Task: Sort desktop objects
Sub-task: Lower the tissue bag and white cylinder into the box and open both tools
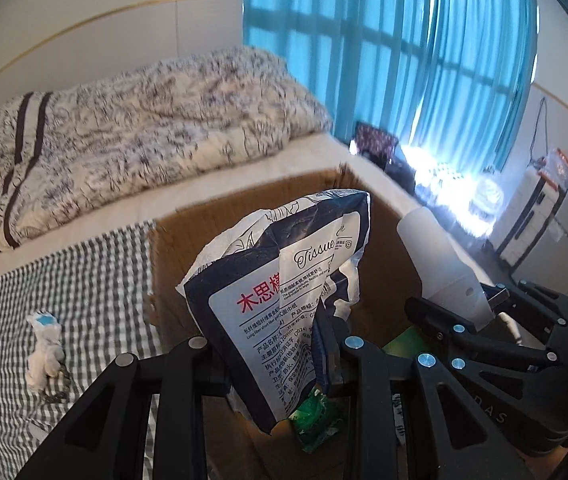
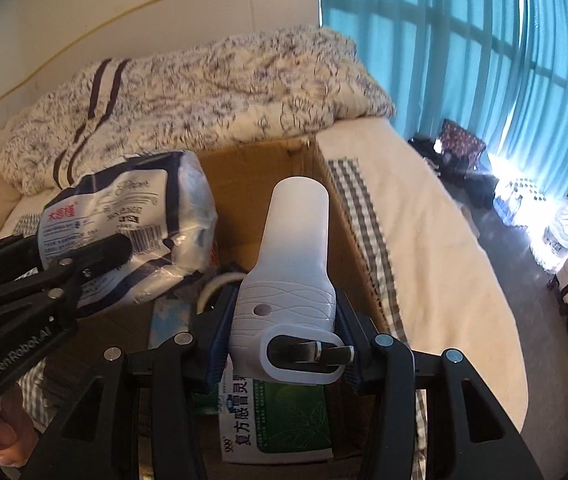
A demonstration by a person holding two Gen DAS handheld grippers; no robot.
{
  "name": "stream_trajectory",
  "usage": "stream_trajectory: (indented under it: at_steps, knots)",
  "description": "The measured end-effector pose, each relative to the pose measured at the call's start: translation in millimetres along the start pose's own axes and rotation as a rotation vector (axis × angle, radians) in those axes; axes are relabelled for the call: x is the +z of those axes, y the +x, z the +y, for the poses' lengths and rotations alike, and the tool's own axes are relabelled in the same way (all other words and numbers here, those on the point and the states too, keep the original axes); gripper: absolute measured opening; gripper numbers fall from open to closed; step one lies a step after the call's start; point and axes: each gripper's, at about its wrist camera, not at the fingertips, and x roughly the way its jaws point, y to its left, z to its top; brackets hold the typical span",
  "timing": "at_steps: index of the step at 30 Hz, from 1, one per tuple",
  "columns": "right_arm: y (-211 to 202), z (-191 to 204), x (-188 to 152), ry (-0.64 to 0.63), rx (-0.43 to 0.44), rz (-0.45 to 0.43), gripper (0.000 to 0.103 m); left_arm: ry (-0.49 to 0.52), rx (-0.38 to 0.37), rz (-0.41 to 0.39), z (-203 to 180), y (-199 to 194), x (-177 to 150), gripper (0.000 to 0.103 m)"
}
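My left gripper (image 1: 272,344) is shut on a navy and white tissue pack (image 1: 284,272), held upright and crumpled over an open cardboard box (image 1: 188,240). To its right, my right gripper (image 1: 459,300) holds a white plug-in device (image 1: 435,252). In the right wrist view, the right gripper (image 2: 284,308) is shut on that white device (image 2: 295,248), its two metal prongs pointing back at the camera, above the box (image 2: 252,176). The left gripper (image 2: 96,256) and tissue pack (image 2: 132,204) hang at the left over the box.
Inside the box lie a green and white medicine carton (image 2: 284,420), a tape roll (image 2: 216,284) and a green packet (image 1: 315,420). A small white toy figure (image 1: 44,352) sits on the checked sheet. A patterned duvet (image 1: 124,132) lies behind the box.
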Motion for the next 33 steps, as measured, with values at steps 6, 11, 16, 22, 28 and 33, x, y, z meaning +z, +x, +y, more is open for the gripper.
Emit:
stream_trajectory:
  at_steps: [6,11,16,22,28,33]
  knots:
    - [17.8,2.9,-1.9,-0.046,-0.036,0.065,0.046,-0.005,-0.004,0.126,-1.6,32.0,-6.9,0.03]
    - [22.6,11.4,3.2,-0.084,-0.052,0.114,0.046,-0.008,0.01,0.184,-2.1,39.0,-6.2,0.031]
    - [19.5,8.2,4.4,-0.076,-0.04,0.115,0.046,0.006,0.011,0.184,-2.9,36.9,-7.1,0.033]
    - [1.0,17.6,11.8,-0.095,-0.058,0.058,0.047,-0.003,0.028,0.144,0.9,22.8,1.4,0.051]
    - [-29.9,26.5,22.9,-0.092,-0.056,-0.034,0.047,-0.011,0.067,0.047,10.4,-14.0,16.9,0.057]
    - [-66.1,35.9,34.7,-0.079,-0.052,-0.149,0.051,-0.033,0.073,-0.056,19.7,-57.7,32.6,0.062]
